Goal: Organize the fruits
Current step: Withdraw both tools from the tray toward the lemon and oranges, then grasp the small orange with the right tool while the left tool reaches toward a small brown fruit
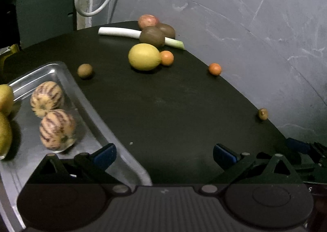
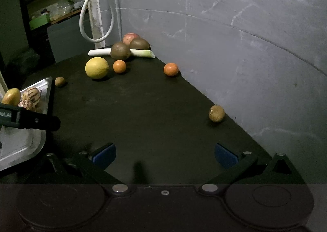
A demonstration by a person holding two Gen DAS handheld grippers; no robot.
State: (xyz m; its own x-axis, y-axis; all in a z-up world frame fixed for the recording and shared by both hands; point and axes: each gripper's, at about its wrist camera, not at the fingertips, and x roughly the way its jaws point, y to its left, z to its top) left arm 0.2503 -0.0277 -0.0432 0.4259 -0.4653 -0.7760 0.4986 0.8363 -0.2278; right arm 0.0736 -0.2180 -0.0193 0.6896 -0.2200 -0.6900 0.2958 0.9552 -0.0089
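A: How do the two grippers stand?

B: Both are spread wide with nothing between the blue pads. The left gripper (image 1: 164,155) hangs over the near right corner of the metal tray (image 1: 81,97), its left finger above the tray rim. The right gripper (image 2: 165,155) is over bare black table (image 2: 143,113), to the right of the tray.

A: What lies in the tray?

B: Two striped melons (image 1: 47,98) (image 1: 57,129), touching each other, and yellow-green fruit at the far left edge (image 1: 5,99), partly cut off by the frame.

A: And outside it?

B: A small brown fruit (image 1: 84,71) sits just beside the tray's far right corner. Farther back, a lemon (image 1: 144,56) touches a small orange (image 1: 167,58). A second orange (image 1: 215,69) lies to the right, near the table edge. At the far end, two brown round fruits (image 1: 152,36) (image 1: 166,30) and a pinkish one (image 1: 148,21) cluster on and behind a white leek stalk (image 1: 120,32).

A: Anything nearer?

B: One brown fruit (image 2: 216,113) alone at the right edge by the grey wall (image 2: 245,48), well apart from the rest.
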